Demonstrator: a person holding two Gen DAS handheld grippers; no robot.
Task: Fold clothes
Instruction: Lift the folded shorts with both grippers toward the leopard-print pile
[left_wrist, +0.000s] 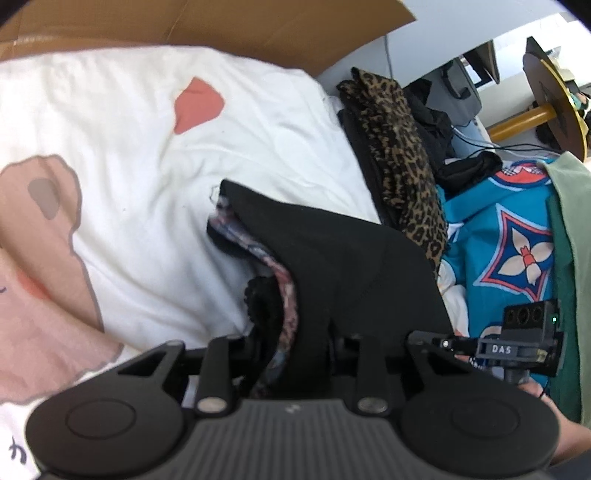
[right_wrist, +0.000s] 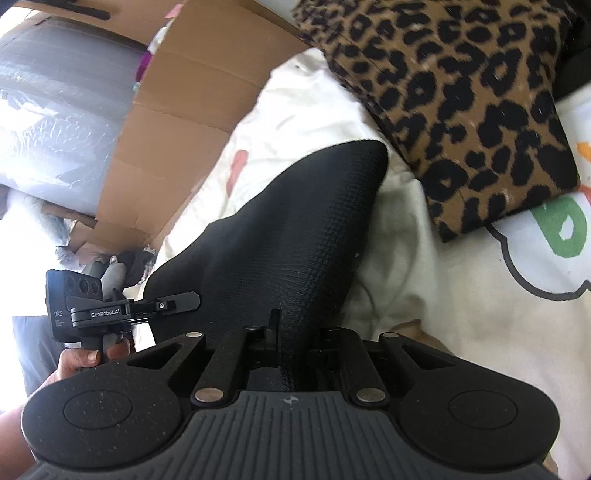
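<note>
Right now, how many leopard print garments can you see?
1: the leopard garment lies folded on the white bedding, beyond the black garment that both tongs grip. Others may be hidden in the dark pile beside it.

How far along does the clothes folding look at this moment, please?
Done: a leopard-print garment lies folded on the white bedding. In hand: the left gripper and right gripper each pinch the black garment, lifted in a fold above the bedding. Left: laying it flat and finishing its fold; dark clothes beyond the leopard piece look unfolded.
</note>
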